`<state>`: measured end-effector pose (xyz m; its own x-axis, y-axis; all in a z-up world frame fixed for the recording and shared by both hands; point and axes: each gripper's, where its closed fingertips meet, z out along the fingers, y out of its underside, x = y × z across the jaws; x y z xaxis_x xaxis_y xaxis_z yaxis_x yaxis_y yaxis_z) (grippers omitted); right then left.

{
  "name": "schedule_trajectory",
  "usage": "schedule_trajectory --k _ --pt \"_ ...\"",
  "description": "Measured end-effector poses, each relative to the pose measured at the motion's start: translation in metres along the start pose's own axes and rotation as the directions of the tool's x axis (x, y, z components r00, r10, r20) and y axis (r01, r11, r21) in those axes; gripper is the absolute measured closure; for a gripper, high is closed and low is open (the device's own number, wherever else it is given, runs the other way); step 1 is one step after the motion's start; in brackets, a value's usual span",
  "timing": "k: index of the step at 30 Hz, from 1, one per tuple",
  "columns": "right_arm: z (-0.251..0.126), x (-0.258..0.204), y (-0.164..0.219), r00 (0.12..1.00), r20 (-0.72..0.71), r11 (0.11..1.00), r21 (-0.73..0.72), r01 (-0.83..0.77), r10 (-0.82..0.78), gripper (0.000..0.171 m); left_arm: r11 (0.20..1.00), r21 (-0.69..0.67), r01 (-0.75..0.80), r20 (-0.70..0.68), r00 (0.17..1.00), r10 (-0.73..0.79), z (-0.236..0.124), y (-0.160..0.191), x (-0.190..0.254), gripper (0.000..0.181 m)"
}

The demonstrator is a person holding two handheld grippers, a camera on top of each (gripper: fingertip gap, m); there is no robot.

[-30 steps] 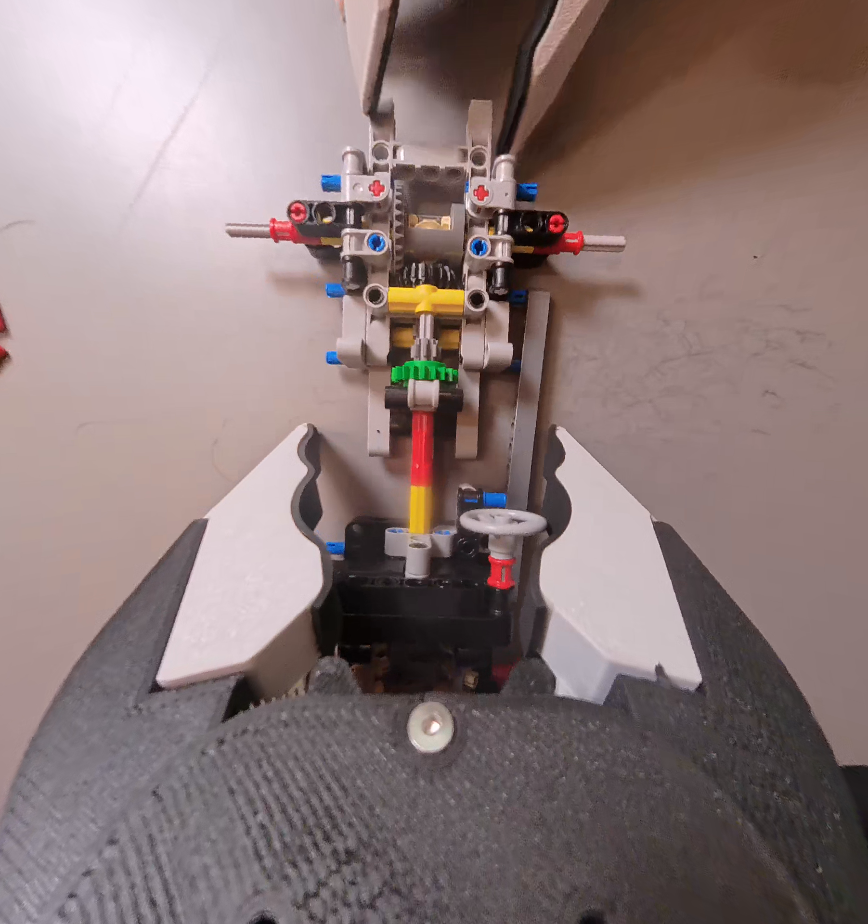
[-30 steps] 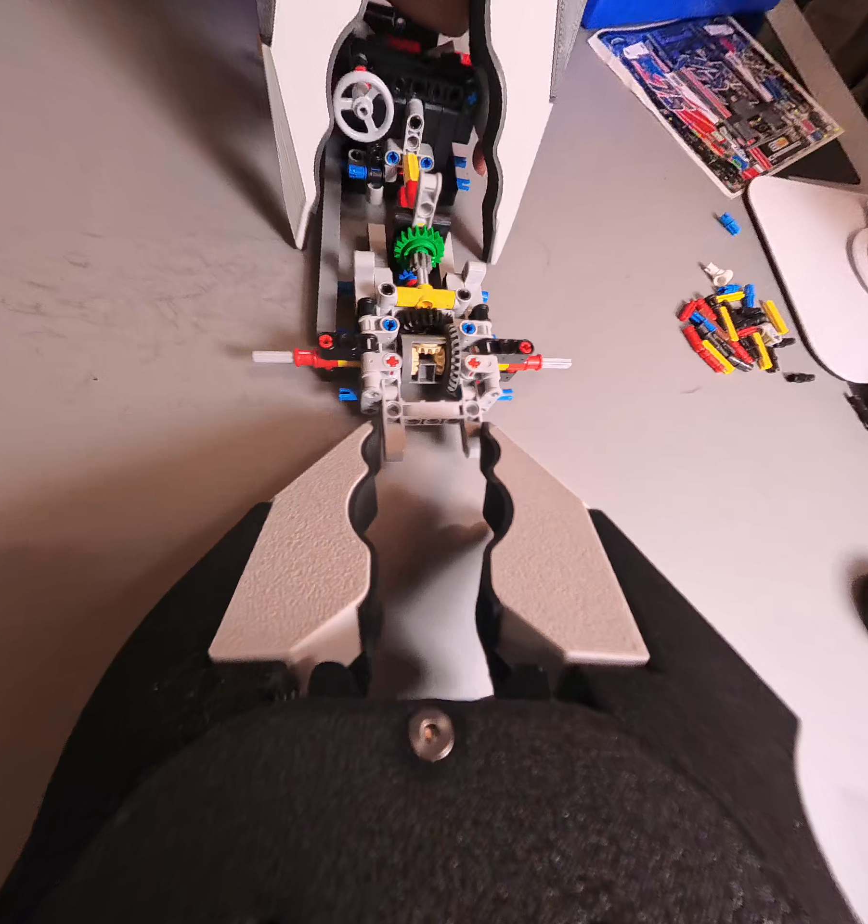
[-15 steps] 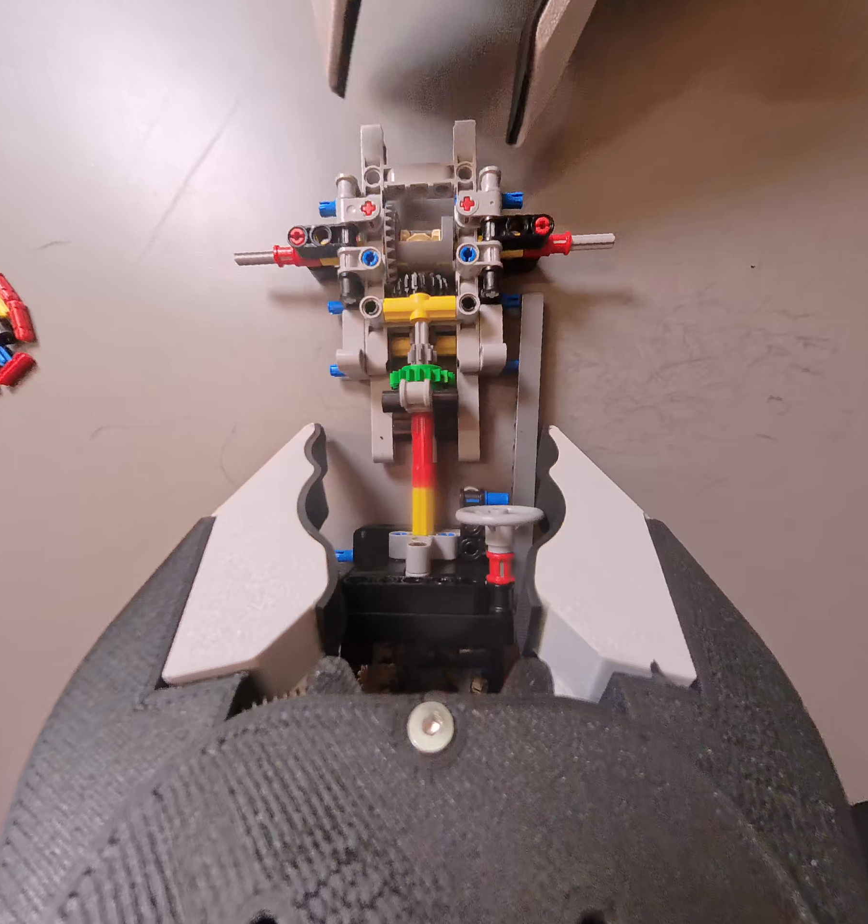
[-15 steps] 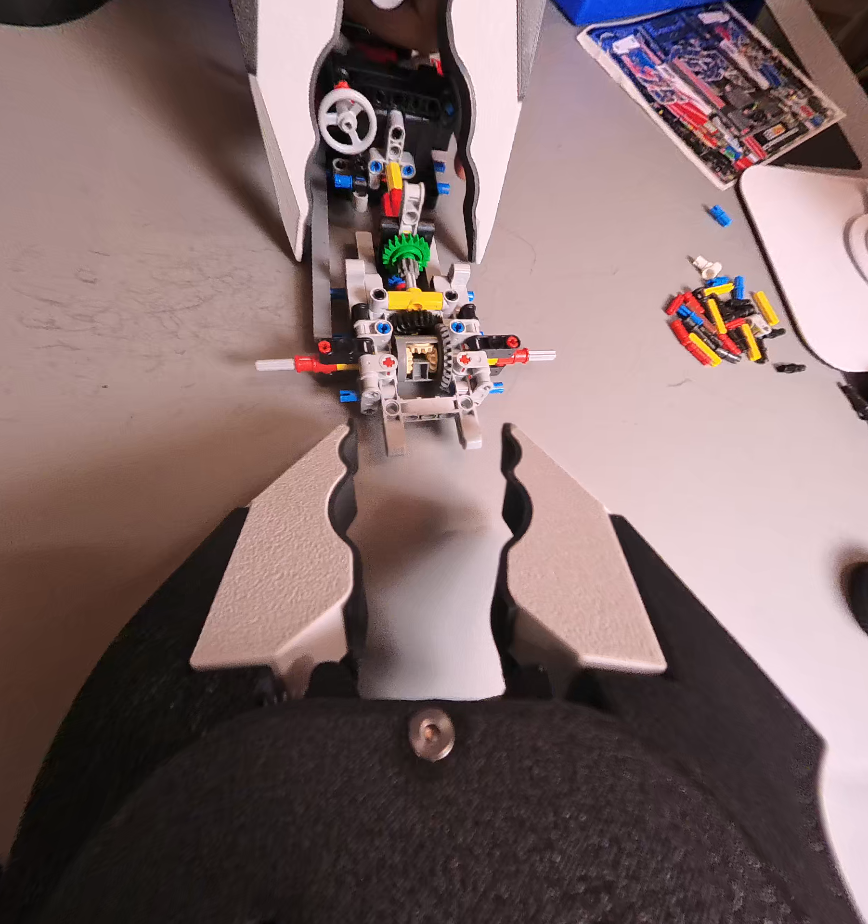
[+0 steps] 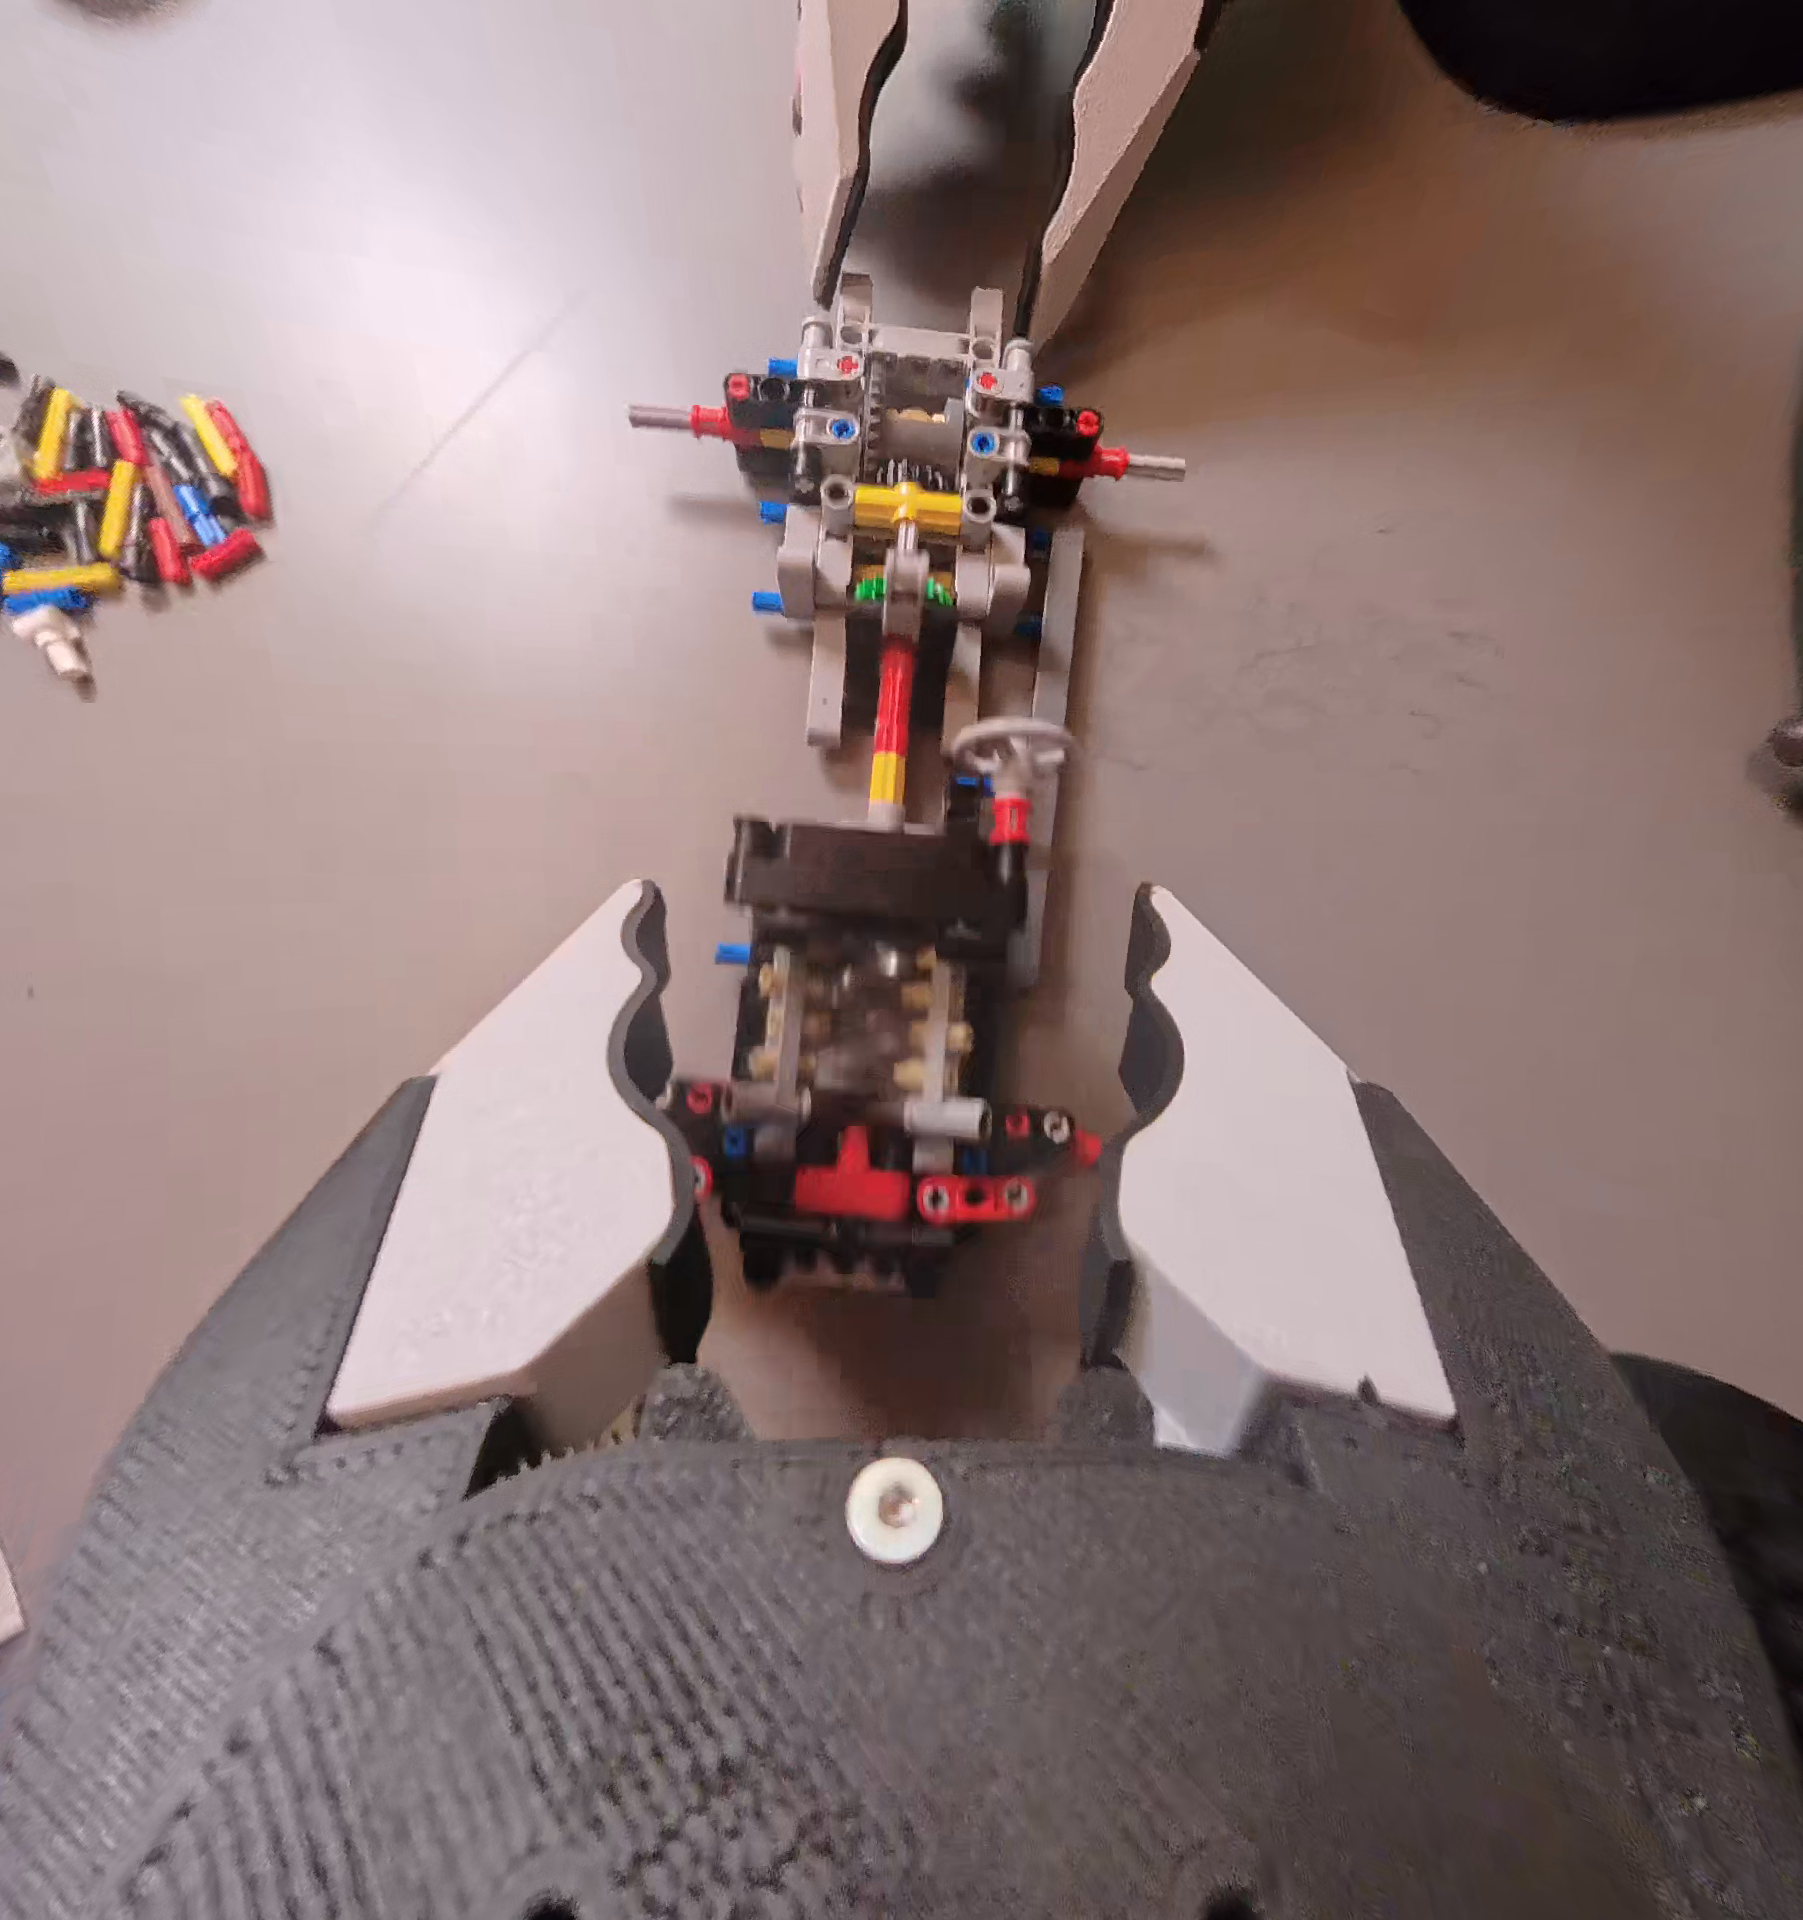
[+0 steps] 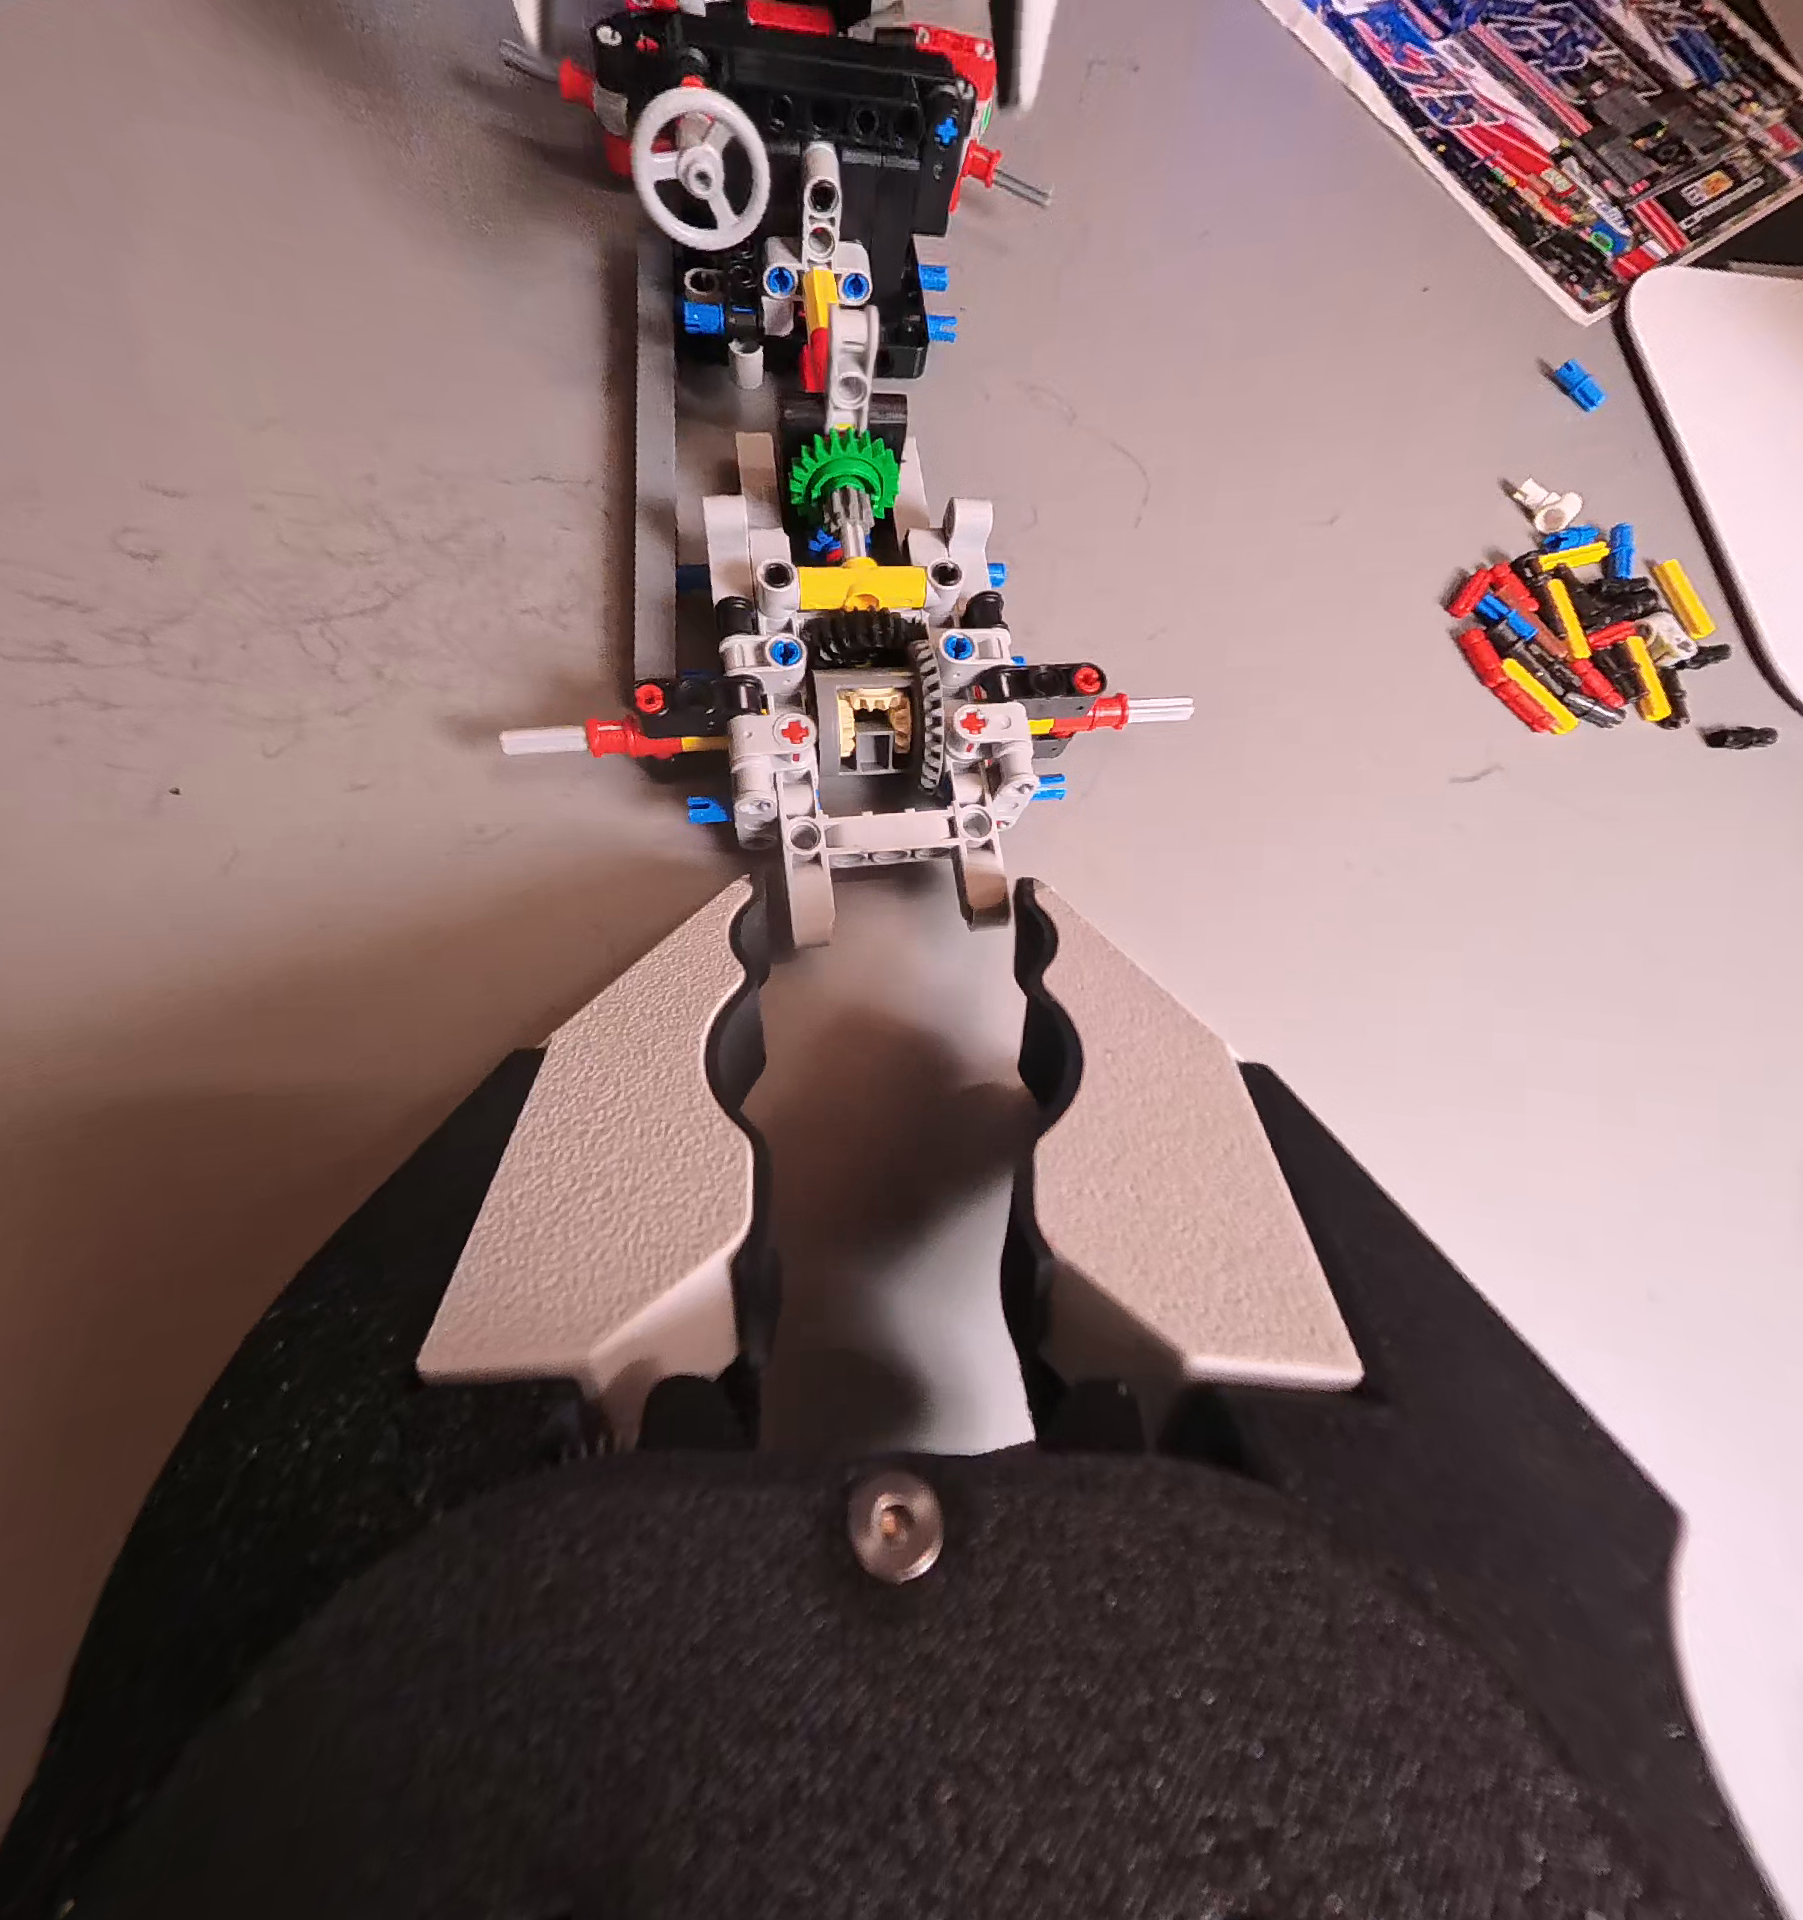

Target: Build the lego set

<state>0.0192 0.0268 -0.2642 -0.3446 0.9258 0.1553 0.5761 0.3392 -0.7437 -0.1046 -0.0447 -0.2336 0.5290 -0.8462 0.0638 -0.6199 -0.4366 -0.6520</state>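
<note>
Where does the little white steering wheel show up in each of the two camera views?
Left wrist view: steering wheel sits right of centre, above the black block.
Right wrist view: it sits near the top, left of centre.
Shared landmark: the green gear on the central shaft.

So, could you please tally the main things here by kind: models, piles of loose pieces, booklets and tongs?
Lego model: 1
Pile of loose pieces: 1
Instruction booklet: 1
Tongs: 2 (left tongs, right tongs)
Total: 5
</note>
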Motion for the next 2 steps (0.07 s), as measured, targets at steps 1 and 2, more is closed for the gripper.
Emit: schedule_trajectory --k 1,2 --pt "0.0002 0.0 0.0004 1.0 -0.002 1.0 -0.002 0.002 -0.002 0.127 1.0 -0.008 0.013 -0.004 1.0 -0.013 -0.0075 0.0085 0.0004 0.09" --pt "0.0005 0.0002 0.0004 1.0 -0.006 1.0 -0.003 0.005 -0.005 0.127 1.0 -0.015 0.023 0.003 1.0 -0.022 -0.0139 0.0183 -0.0008 0.089"
